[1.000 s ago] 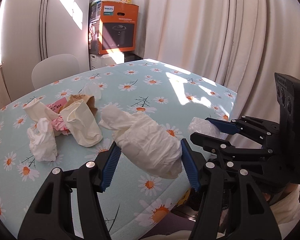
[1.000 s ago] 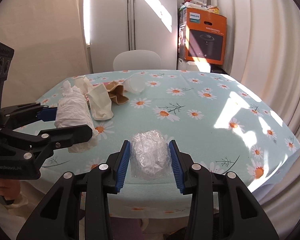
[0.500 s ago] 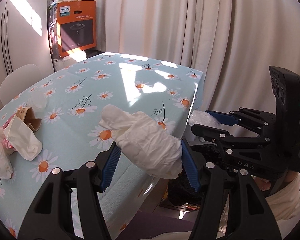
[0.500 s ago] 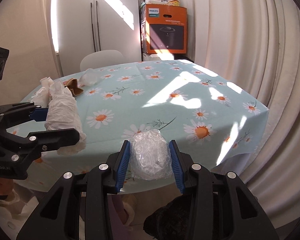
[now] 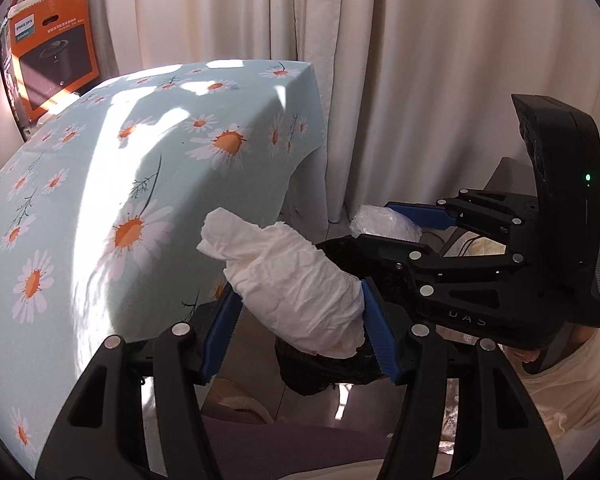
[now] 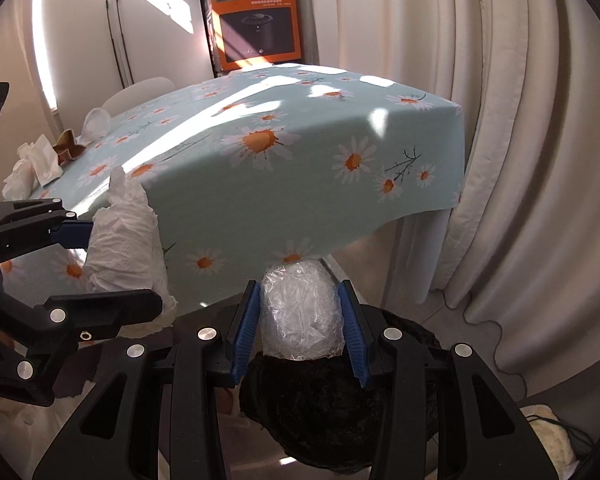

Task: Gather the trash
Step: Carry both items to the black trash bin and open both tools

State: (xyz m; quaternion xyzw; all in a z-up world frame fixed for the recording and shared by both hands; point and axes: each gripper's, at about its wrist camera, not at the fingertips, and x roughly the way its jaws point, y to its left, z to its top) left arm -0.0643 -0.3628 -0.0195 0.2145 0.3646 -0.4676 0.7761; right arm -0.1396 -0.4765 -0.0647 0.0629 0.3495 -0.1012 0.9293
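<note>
White tissue wad [image 5: 300,292] clamped between left tongs [image 5: 300,332]

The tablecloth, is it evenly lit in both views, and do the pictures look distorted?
Left wrist view: the tablecloth has bright sun patches and shadow; the fisheye bends the table. Right wrist view: sun patches lie on top, the hanging side is shaded; the curtain curves.

Crinkled paper wad [image 5: 296,296], glossy plastic ball [image 6: 300,316] (clear film).
</note>
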